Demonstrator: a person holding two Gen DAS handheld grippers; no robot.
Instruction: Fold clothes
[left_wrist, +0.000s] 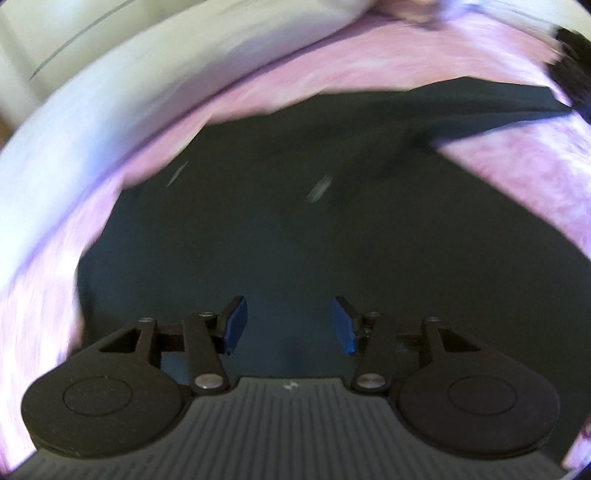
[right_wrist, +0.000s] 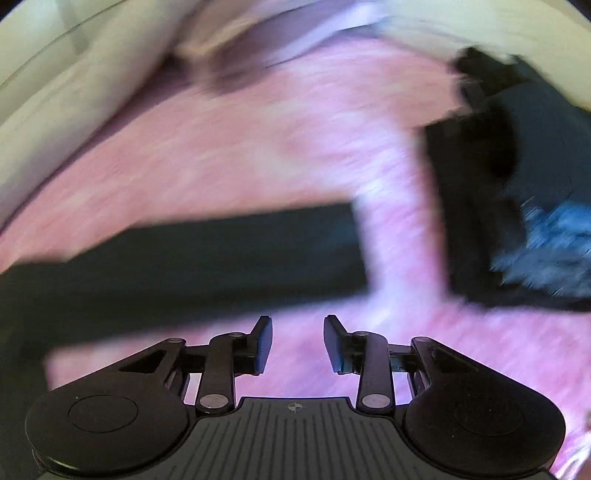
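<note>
A pink blanket (right_wrist: 258, 147) covers the bed. A dark garment (left_wrist: 295, 229) lies spread flat directly on it. Beside that garment, toward the blanket's far right corner, sits a stack of dark folded clothes (right_wrist: 517, 192), blurred.

No legible text in either wrist view.
Only a small pale mark on the left gripper (left_wrist: 289, 325) base and a crosshair symbol on the right gripper (right_wrist: 297, 343) base; both too small or blurred to read.
</note>
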